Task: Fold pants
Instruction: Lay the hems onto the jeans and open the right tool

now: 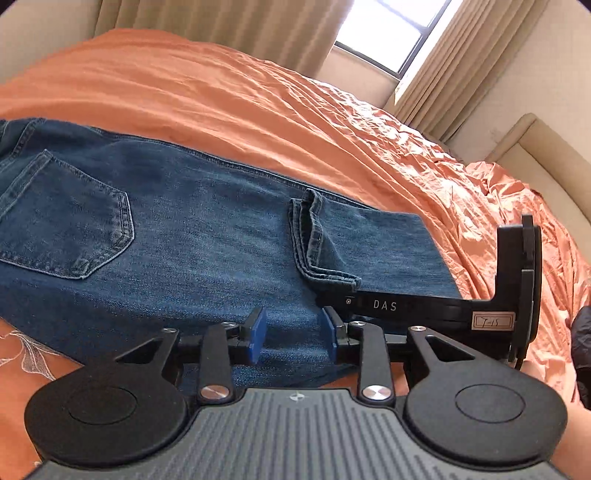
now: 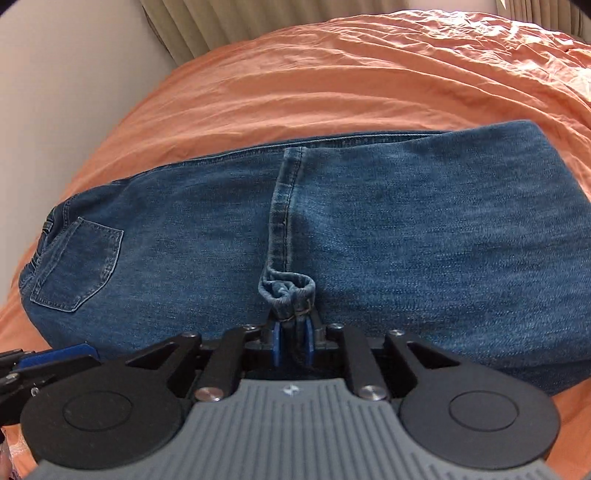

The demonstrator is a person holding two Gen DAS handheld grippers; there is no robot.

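Blue jeans point(image 1: 177, 221) lie on the orange bedspread point(image 1: 221, 92), legs folded back over the seat, back pocket point(image 1: 66, 218) at the left. The leg hems point(image 1: 314, 240) lie across the middle. My left gripper point(image 1: 293, 334) is open, its blue pads just above the denim near the front edge. My right gripper point(image 2: 293, 341) is shut on the bunched near corner of the leg hems point(image 2: 290, 291); it also shows from the side in the left wrist view point(image 1: 406, 306). The jeans fill the right wrist view point(image 2: 406, 240), pocket point(image 2: 81, 266) at the left.
The orange bedspread point(image 2: 332, 74) spreads all around the jeans. Curtains point(image 1: 221, 22) and a bright window point(image 1: 388, 29) stand behind the bed. A beige headboard point(image 1: 543, 162) is at the right. A white wall point(image 2: 55, 92) runs along the left side.
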